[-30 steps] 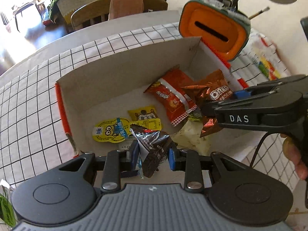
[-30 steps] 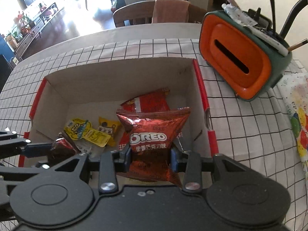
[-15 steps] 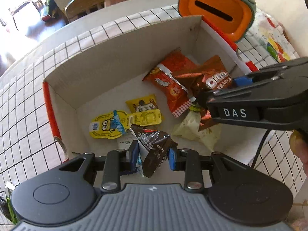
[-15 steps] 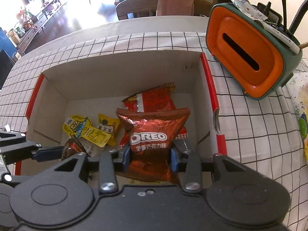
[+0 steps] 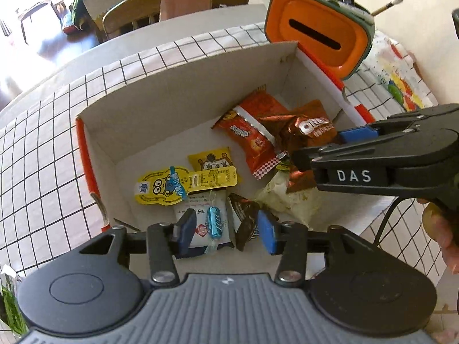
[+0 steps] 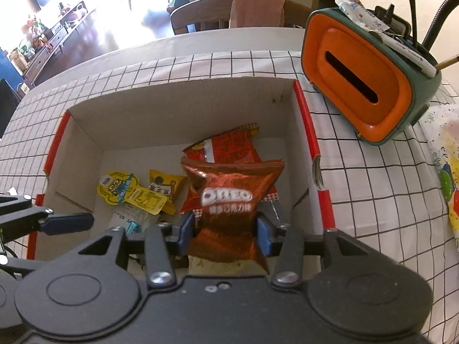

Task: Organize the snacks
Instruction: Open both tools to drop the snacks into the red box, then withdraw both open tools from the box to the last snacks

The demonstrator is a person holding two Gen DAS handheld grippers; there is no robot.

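A white cardboard box (image 5: 178,103) with red edges holds several snacks: a red chip bag (image 5: 252,132), a yellow Minions packet (image 5: 172,185), a small yellow packet (image 5: 210,159) and a white packet (image 5: 200,215). My left gripper (image 5: 226,233) is open over the box's near end; a dark brown wrapper (image 5: 245,220) lies loose by its right finger. My right gripper (image 6: 225,229) holds a brown Oreo bag (image 6: 229,200) over the box (image 6: 178,109), jaws looser than before. The Oreo bag also shows in the left wrist view (image 5: 309,129).
An orange and green tissue holder (image 6: 370,83) with pens stands right of the box on the checked tablecloth (image 6: 373,200). A colourful bag (image 5: 398,71) lies further right. Chairs (image 6: 229,11) stand behind the table.
My left gripper has opened and let go of the dark brown wrapper, which now lies in the box. My right gripper's jaws have widened a little around the Oreo bag.
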